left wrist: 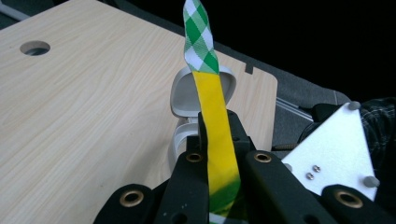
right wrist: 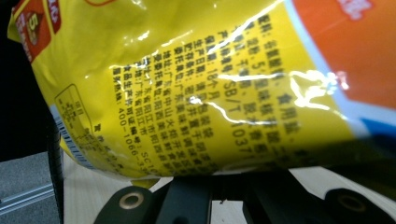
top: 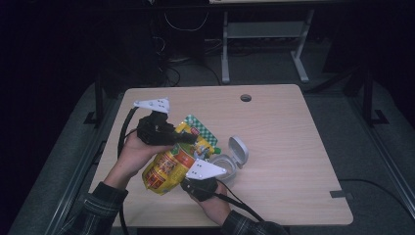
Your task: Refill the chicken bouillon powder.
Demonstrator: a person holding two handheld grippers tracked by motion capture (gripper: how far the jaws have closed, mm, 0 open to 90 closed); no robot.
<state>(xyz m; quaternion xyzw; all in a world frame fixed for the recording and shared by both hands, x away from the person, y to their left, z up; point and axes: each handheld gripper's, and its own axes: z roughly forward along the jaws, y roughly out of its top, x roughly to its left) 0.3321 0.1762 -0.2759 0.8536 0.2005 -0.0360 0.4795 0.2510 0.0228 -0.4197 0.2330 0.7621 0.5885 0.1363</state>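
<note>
A yellow snack bag [top: 166, 169] with a green-and-white checked top is held tilted above the table by both grippers. My left gripper [top: 183, 137] is shut on the bag's top seam; in the left gripper view the jaws [left wrist: 217, 122] pinch the thin yellow edge [left wrist: 212, 93], which rises between them. My right gripper [top: 191, 177] grips the bag's lower right side. In the right gripper view the printed back of the bag [right wrist: 196, 84] sits right above the jaws [right wrist: 229, 179] and hides their tips.
A small white container [top: 229, 159] with its flip lid open stands on the wooden table [top: 293, 137] just right of the bag, also seen beyond the left jaws [left wrist: 187, 93]. A round cable hole [top: 245, 97] lies near the far edge.
</note>
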